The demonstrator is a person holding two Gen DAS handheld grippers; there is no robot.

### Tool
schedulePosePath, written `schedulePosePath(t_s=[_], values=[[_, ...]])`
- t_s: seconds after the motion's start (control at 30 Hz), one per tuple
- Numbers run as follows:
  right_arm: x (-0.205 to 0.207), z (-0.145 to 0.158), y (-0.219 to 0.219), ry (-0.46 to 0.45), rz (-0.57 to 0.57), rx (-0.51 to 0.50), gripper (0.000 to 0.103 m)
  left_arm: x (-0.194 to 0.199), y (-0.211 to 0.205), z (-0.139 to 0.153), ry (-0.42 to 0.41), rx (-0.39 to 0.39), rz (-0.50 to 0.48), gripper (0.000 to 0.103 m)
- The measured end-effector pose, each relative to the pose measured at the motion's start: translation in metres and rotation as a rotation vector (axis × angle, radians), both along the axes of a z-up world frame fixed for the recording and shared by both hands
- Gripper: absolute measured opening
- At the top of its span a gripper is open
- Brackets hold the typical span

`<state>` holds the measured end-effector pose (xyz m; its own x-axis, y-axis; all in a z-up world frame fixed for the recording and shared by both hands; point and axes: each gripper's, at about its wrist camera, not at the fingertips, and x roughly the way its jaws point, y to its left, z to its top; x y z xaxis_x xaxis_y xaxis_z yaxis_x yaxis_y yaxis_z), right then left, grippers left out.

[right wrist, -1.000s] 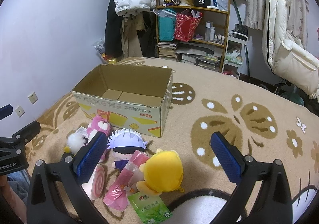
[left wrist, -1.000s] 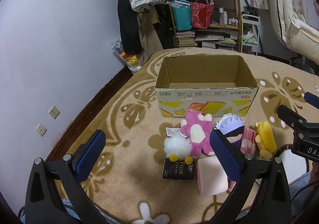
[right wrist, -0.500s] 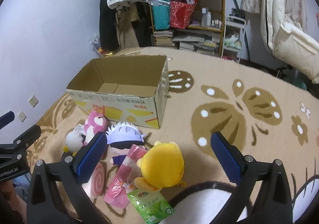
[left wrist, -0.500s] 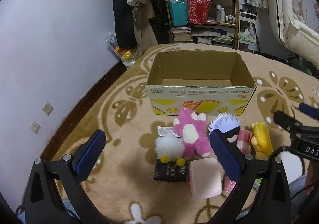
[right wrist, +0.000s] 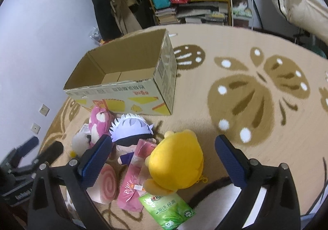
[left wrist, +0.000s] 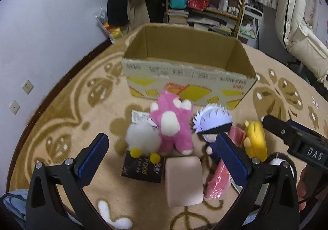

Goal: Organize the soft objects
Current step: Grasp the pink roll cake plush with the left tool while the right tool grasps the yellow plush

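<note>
Both wrist views are sitting closer to the toy pile than before. Left gripper (left wrist: 162,154) and right gripper (right wrist: 164,154) are hovering spread wide, holding nothing. Pink plush (left wrist: 172,125), white-haired doll (left wrist: 211,123) and yellow plush (right wrist: 176,164) are lying on the rug (right wrist: 256,127) just before the open cardboard box (left wrist: 188,78).

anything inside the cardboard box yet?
The cardboard box looks empty: bare floor flaps show in both wrist views. The strip of floor just behind its near wall is hidden. The pink plush and the other toys lie on the rug in front.
</note>
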<state>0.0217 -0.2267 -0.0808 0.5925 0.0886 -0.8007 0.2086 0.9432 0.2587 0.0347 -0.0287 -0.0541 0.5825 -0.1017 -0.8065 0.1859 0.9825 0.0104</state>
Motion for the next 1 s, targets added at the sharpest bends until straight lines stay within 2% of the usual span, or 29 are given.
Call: schedulePosePath(t_s=[0.1, 0.27, 0.43, 0.5, 0.53, 0.7, 0.87, 0.93, 1.0], values=[[0.003, -0.005, -0.002, 0.021, -0.004, 0.033, 0.103, -0.001, -0.005, -0.007, 0.009, 0.007, -0.003, 0.103], [0.010, -0.014, 0.002, 0.057, 0.013, 0.018, 0.099, 0.002, -0.012, -0.021, 0.050, 0.027, -0.006, 0.103], [0.015, -0.027, 0.002, 0.107, 0.019, 0.007, 0.085, 0.006, -0.010, -0.031, 0.107, 0.005, -0.012, 0.103], [0.016, -0.032, 0.001, 0.134, 0.013, -0.005, 0.074, 0.009, -0.007, -0.036, 0.128, 0.009, 0.001, 0.103], [0.016, -0.034, 0.000, 0.144, 0.011, -0.002, 0.073, 0.010, -0.006, -0.038, 0.141, 0.006, 0.004, 0.102], [0.016, -0.040, -0.009, 0.172, -0.013, 0.054, 0.072, 0.017, -0.004, -0.054, 0.240, -0.015, 0.004, 0.096], [0.017, -0.050, -0.009, 0.221, -0.011, 0.087, 0.071, 0.017, -0.009, -0.068, 0.296, 0.002, -0.015, 0.091], [0.018, -0.053, -0.008, 0.227, -0.006, 0.103, 0.066, 0.018, -0.012, -0.075, 0.340, 0.008, -0.031, 0.090], [0.019, -0.054, -0.009, 0.234, -0.005, 0.113, 0.066, 0.016, -0.015, -0.079, 0.361, 0.016, -0.045, 0.077]])
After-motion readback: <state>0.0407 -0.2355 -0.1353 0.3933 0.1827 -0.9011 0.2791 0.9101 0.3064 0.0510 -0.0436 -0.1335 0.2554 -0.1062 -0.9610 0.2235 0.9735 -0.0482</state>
